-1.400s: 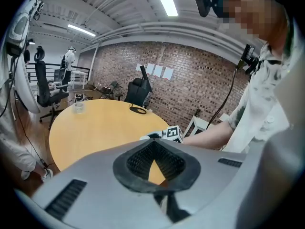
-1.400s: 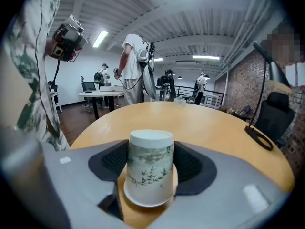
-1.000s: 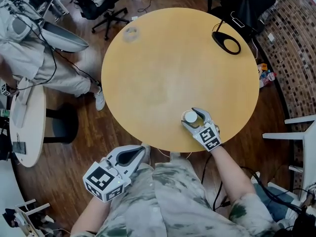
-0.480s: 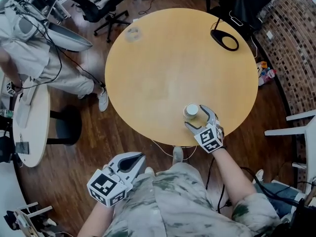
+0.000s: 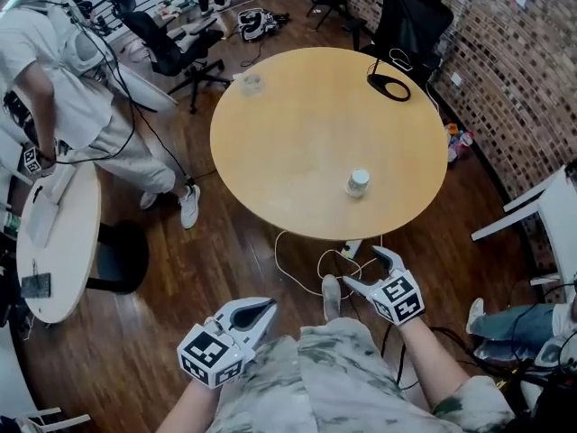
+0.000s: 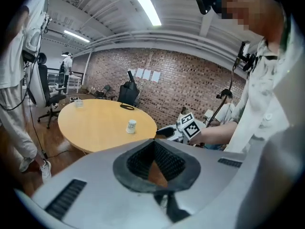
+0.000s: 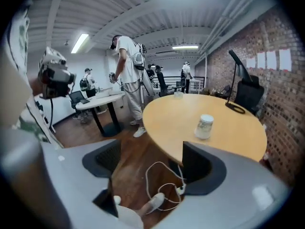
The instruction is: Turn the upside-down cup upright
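Note:
The small pale paper cup stands on end near the front edge of the round wooden table, with nothing touching it. Its top is white; which end is up I cannot tell. The cup shows ahead of my right gripper, well beyond its jaws. My right gripper hangs over the floor in front of the table; its jaws stand wide, are closing slightly, and hold nothing. My left gripper is low at my left side, fingertips together and empty. The cup looks small and distant in the left gripper view.
A black looped object and a clear glass sit at the table's far side. A white cable lies on the wooden floor under the front edge. A person, a small white table, office chairs and a brick wall surround the area.
My right gripper opened, let go of the cup and drew back off the table. Both grippers and the head view moved away from the table; the cup stayed standing alone.

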`<state>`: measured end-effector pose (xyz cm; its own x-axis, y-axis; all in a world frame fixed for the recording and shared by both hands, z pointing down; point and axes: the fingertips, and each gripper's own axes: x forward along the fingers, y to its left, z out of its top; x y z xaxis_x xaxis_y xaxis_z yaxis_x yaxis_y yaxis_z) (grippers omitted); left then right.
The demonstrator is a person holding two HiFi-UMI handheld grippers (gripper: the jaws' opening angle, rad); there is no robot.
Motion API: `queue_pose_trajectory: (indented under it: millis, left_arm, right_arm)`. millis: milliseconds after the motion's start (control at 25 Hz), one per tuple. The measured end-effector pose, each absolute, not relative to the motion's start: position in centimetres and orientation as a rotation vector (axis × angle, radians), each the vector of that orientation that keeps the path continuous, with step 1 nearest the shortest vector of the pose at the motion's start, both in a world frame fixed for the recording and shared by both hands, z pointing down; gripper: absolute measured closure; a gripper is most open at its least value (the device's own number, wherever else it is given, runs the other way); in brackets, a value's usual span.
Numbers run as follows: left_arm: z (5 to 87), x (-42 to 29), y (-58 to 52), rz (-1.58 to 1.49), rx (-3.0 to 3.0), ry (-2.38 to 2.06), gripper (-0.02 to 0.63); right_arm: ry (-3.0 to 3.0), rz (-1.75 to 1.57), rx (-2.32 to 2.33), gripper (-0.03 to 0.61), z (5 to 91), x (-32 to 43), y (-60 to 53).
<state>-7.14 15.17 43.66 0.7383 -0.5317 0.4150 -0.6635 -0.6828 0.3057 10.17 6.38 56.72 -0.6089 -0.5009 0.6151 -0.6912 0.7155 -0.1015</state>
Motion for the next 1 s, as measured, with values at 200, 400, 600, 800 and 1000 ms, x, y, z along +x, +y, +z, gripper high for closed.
queue_pose_trajectory:
  millis: [200, 400, 600, 800, 1000]
  left_arm:
    - [46.1, -9.6, 22.8, 0.419, 2.489, -0.796, 0.607]
    - [44.8, -8.5, 27.0, 0.390, 2.537, -0.728, 0.607]
    - [43.0, -6.1, 31.1, 0.364, 2.556, -0.727, 0.607]
    - [42.3, -1.0, 35.4, 0.356, 2.563, -0.724, 0.607]
    - [40.2, 5.0, 41.1, 0.324, 2.589, -0.647, 0.607]
  right_arm:
    - [-2.449, 0.624, 0.895, 0.186, 52.7, 5.3, 19.1]
    - [-2.475, 0.654, 0.899, 0.186, 48.8, 5.7, 27.0]
    - [-2.522, 0.581, 0.941, 0.186, 45.0, 8.1, 31.5]
    - [-2.567, 0.528, 0.914, 0.189, 43.3, 11.6, 37.5]
    - [-2.588, 0.532, 0.888, 0.196, 41.8, 14.5, 44.4]
